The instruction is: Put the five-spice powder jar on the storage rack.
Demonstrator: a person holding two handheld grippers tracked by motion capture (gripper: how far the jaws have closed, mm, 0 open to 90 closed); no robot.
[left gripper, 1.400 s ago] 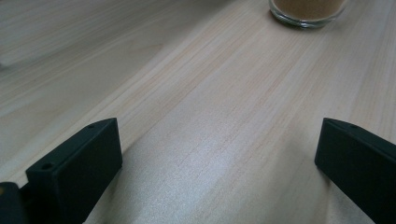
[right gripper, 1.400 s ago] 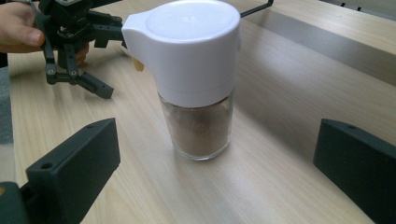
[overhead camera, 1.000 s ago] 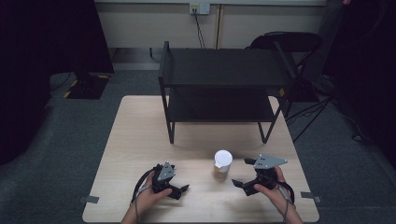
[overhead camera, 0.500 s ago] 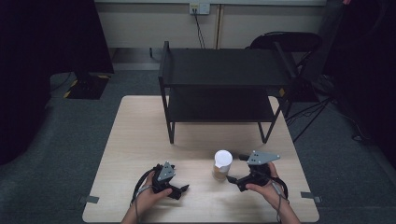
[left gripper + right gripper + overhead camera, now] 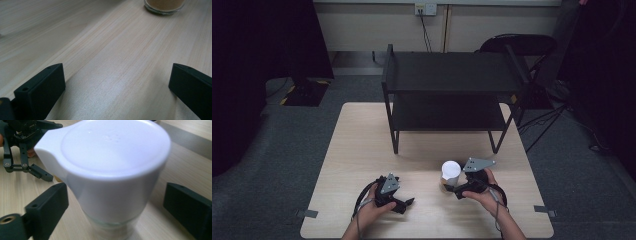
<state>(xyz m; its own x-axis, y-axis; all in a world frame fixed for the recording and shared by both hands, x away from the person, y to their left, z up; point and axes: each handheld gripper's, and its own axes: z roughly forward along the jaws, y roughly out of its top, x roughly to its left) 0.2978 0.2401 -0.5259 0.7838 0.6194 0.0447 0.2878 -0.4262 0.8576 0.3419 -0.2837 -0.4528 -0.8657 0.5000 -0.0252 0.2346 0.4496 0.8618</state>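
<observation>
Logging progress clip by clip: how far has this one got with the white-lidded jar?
Early stage. Done: the right gripper is at the white-lidded jar, jaws open on either side of it. In hand: nothing is clamped yet; the jar stands upright on the table. The left gripper rests open on the table, empty. Left: closing on the jar and whatever follows; the black shelf unit holds nothing visible.

Pale wood-grain table (image 5: pixel 362 150), smooth with a soft sheen. The jar (image 5: pixel 112 225) looks like clear glass, its white lid (image 5: pixel 110 152) smooth matt plastic. Matt black shelf (image 5: pixel 452 75), looks like metal.
</observation>
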